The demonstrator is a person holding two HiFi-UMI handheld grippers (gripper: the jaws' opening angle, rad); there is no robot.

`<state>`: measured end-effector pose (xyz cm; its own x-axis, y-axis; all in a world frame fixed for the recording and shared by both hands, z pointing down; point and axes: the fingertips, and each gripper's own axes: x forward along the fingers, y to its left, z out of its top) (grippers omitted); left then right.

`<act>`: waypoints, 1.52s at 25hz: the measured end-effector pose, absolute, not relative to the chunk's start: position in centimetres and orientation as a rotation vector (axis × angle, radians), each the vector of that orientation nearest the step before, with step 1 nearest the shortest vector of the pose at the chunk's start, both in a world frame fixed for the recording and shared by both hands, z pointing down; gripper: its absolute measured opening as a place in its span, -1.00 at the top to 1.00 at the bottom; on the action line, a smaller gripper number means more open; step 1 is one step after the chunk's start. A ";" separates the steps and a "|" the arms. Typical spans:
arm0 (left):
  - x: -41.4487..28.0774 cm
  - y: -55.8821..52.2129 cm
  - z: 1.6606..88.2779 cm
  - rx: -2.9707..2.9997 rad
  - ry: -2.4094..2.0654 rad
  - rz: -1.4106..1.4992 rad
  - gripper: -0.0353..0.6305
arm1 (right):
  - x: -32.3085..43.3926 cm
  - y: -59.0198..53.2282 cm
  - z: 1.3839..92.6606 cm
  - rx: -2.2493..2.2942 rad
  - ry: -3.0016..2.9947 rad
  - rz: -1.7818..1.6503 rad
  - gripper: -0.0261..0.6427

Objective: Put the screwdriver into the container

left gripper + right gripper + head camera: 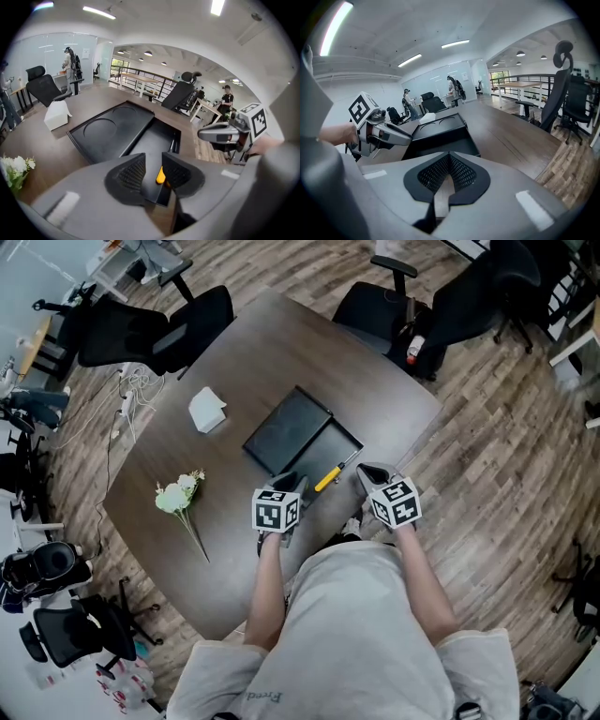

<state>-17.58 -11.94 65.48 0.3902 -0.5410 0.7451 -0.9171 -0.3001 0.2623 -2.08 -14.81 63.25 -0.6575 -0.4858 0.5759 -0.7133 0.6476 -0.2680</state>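
Head view shows us a big dark brown wooden table with round corners, standing on a wood plank floor. Black office chairs stand around the far side of the table.

In the middle of the table lies a flat black plastic container, with its lid open beside its deep half. The yellow-handled screwdriver lies at the near edge of the deep half, just beside the container. We cannot tell if its metal tip rests on the rim.

A small white paper box sits to the left of the container. A bunch of white flowers with green stems lies near the left edge, well apart from the container.

We hold the left gripper low over the table, near the screwdriver. Its jaws are apart and nothing is between them. In the left gripper view we see the yellow handle past the gap.

We hold the right gripper just to the right of the screwdriver. Its jaws are pressed together and they hold nothing.

The room is a big bright office with long ceiling lights, glass walls and a railing far back.
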 end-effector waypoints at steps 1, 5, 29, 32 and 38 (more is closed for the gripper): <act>-17.7 -11.8 65.2 1.976 -1.255 0.698 0.40 | -2.0 -14.5 63.3 0.945 -2.402 0.675 0.92; -18.1 -11.7 64.1 2.017 -1.283 0.660 0.40 | -2.0 -13.6 63.4 0.988 -2.385 0.686 0.92; -19.6 -5.9 58.9 2.232 -1.291 0.478 0.40 | -4.7 -8.4 60.9 1.317 -2.378 0.782 0.92; -19.9 -6.1 59.0 2.252 -1.278 0.487 0.40 | -4.7 -8.5 60.9 1.339 -2.380 0.780 0.92; -20.2 -6.7 58.4 2.268 -1.275 0.460 0.40 | -4.2 -8.6 60.7 1.387 -2.362 0.809 0.92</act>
<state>-20.24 -6.66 58.39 0.5058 -0.6947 0.5115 -0.8612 -0.4405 0.2534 -4.15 -8.61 60.66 -0.4977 -0.7070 0.5024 -0.8666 0.3808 -0.3224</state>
